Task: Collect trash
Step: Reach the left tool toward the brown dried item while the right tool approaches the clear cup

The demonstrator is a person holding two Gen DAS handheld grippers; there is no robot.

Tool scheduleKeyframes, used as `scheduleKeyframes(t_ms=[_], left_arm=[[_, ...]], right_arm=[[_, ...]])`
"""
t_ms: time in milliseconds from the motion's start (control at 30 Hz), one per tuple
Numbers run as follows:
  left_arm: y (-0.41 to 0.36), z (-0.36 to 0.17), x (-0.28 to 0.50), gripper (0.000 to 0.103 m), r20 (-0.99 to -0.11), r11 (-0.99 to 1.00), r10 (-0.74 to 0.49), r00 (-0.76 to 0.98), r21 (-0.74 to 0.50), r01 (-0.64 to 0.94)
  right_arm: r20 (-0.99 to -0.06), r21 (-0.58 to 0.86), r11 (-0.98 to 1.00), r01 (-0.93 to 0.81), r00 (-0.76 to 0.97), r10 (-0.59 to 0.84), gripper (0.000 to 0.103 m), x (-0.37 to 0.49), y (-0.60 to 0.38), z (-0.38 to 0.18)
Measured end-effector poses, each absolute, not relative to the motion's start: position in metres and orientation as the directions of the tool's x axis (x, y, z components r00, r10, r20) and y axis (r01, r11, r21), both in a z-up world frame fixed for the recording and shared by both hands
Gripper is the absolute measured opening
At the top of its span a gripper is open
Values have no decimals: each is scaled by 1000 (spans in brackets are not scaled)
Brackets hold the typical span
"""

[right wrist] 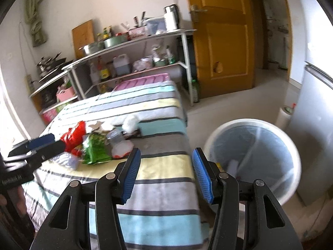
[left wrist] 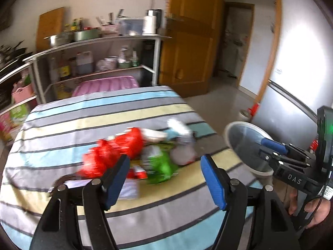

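Left wrist view: a pile of trash (left wrist: 141, 152), red and green wrappers among it, is lying on the striped surface (left wrist: 83, 112), just beyond the left gripper (left wrist: 164, 179), whose jaws are being held wide apart with nothing between them. Beside the surface a white bin (right wrist: 252, 156) is standing on the floor. The right gripper (right wrist: 165, 173) is being held partly open and empty.
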State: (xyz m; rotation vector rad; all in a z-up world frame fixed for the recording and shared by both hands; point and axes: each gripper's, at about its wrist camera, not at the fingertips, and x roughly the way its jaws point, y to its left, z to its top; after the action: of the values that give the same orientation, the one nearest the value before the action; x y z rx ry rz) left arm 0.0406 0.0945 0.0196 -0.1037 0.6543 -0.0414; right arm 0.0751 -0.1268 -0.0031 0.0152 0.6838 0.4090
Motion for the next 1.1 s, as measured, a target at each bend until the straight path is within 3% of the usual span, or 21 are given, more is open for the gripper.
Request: scheduleKeyframes(t_ms=[300,1100], left_arm=[[160,4,29,79,-634,980,-12,773,-161,-116],[225,-34,37,82,-718,963,20,696,-172,-206]], right_arm=[[-631,185,872,-453,626,459,53,93,-84,-16],[-735,147,858,-492,526,427,56,142,-27,-41]])
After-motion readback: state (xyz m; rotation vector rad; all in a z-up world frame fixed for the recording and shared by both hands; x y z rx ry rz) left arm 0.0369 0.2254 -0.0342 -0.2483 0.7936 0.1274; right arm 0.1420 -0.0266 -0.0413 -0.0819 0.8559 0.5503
